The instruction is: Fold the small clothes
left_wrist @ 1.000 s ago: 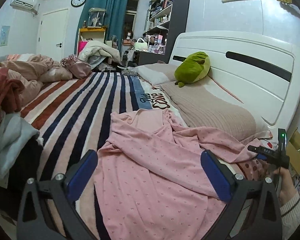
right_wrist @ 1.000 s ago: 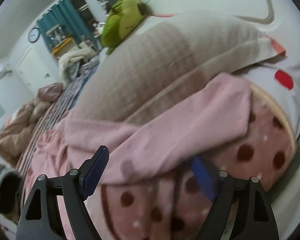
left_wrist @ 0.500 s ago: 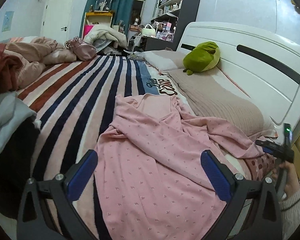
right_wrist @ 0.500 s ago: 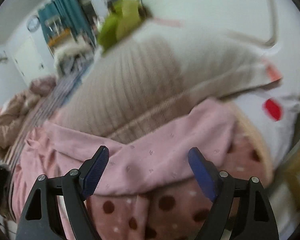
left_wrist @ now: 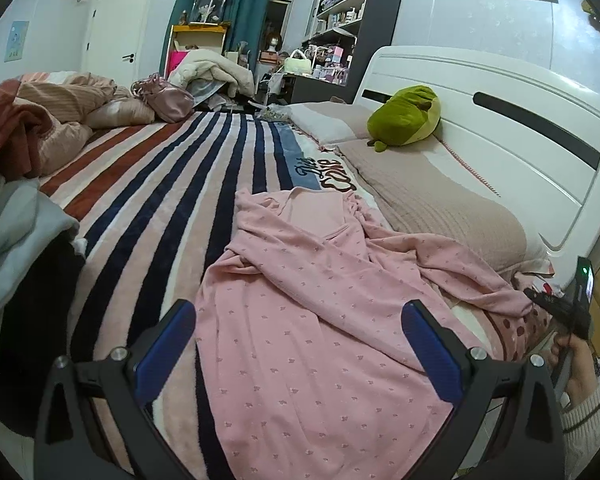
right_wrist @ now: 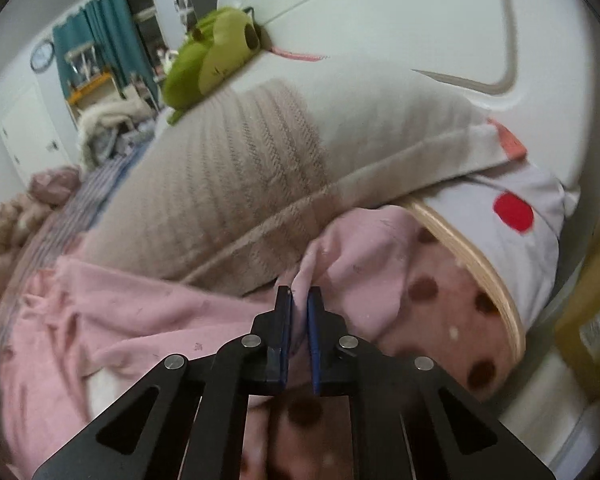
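A pink long-sleeved garment (left_wrist: pixel 300 320) with a small print lies spread on the striped blanket (left_wrist: pixel 172 200), its neckline towards the pillows. One sleeve (left_wrist: pixel 472 276) runs right to the bed's edge. My left gripper (left_wrist: pixel 300 344) hangs open over the garment's lower body, with its blue pads apart and nothing between them. My right gripper (right_wrist: pixel 299 300) is shut on the end of that pink sleeve (right_wrist: pixel 364 248), and a fold of cloth is pinched between the blue pads. In the left wrist view the right gripper (left_wrist: pixel 556 304) shows at the far right, held by a hand (left_wrist: pixel 580 364).
A beige knitted pillow (left_wrist: pixel 432 204) lies beside the garment, with a green plush toy (left_wrist: pixel 404 116) against the white headboard (left_wrist: pixel 500 120). A dotted pink sheet (right_wrist: pixel 452 300) covers the bed's edge. Piled clothes (left_wrist: pixel 16 208) lie at the left. A pink bag (left_wrist: pixel 168 98) sits far back.
My right gripper's jaws, wide open over the sleeve end before, have shut on it. The left gripper has dipped slightly over the garment and stays open.
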`<state>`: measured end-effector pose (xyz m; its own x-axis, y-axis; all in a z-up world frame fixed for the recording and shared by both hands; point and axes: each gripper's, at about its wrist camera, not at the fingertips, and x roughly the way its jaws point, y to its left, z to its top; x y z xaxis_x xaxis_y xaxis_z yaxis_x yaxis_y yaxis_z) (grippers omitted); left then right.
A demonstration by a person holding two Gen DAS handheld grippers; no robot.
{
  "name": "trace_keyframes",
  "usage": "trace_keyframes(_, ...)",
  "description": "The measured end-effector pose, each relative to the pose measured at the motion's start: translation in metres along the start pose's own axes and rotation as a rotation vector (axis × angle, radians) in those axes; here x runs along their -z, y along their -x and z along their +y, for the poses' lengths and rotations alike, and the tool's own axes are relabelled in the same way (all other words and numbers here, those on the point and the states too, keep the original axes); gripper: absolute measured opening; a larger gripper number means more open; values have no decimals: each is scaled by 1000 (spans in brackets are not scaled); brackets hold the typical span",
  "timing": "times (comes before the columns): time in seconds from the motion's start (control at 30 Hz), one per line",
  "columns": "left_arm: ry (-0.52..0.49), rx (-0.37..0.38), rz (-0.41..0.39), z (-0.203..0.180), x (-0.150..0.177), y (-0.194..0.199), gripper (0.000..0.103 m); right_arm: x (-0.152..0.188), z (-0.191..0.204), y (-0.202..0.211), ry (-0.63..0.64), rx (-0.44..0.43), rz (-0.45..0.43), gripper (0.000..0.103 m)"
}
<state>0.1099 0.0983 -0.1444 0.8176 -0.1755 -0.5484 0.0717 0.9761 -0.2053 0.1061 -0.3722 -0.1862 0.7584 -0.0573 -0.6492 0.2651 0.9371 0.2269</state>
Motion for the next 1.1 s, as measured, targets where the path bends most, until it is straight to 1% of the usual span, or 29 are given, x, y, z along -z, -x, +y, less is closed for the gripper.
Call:
trace_keyframes(0.07,-5,1,-8,-1,0,4,102,17,-5,20,-5,-35,-7,2)
trace_keyframes(0.13,-4,8,-17,-1,1,9,102,33,-7,35,-3,-41,-2,2)
trace_keyframes(0.17,-2,11,-19,-1,1,10,102,40,-8,40,-7,-32,2,2)
trace_keyframes(0.23,2,19,-25,-1,2,14,102,59,-8,52,-30,14,13,2)
trace_keyframes(0.37,-6,32,-32,-4,4,21,102,82,-11,66,-92,76,35,2)
trace_keyframes(0.43,-12,41,-32,-6,5,24,102,88,-11,67,-111,64,66,3)
trace_keyframes(0.47,-16,45,-33,-7,5,25,102,91,-13,69,-125,34,74,5)
trace_keyframes(0.5,-18,46,-34,-7,5,25,102,92,-16,70,-139,10,72,15)
trace_keyframes(0.53,-20,47,-34,-7,5,25,102,90,-18,70,-154,-10,65,28)
trace_keyframes(0.57,-20,48,-34,-7,4,25,102,88,-21,70,-169,-16,57,60)
trace_keyframes(0.6,-21,49,-34,-7,4,25,102,86,-23,68,-184,-27,45,68)
trace_keyframes(0.63,-21,49,-34,-7,4,25,102,83,-27,66,-207,-48,30,68)
trace_keyframes(0.67,-20,48,-34,-7,3,24,102,80,-31,62,-223,-59,32,65)
trace_keyframes(0.7,-18,46,-34,-7,3,24,102,77,-34,58,-239,-72,36,59)
trace_keyframes(0.73,-16,44,-34,-6,3,23,102,74,-37,50,-264,-88,47,56)
trace_keyframes(0.77,-14,43,-34,-6,3,23,102,71,-38,45,-271,-70,50,43)
trace_keyframes(0.8,-12,42,-35,-6,3,24,102,67,-36,42,-258,-22,48,22)
trace_keyframes(0.83,-10,41,-37,-5,3,25,102,63,-35,40,-247,0,43,9)
trace_keyframes(0.87,-10,40,-38,-5,4,25,102,61,-34,41,-241,4,35,3)
trace_keyframes(0.97,-3,34,-38,-1,5,26,102,51,-23,54,-188,-3,-31,1)
trace_keyframes(1.1,13,41,-44,9,5,28,102,31,-4,81,-129,-79,-130,1)
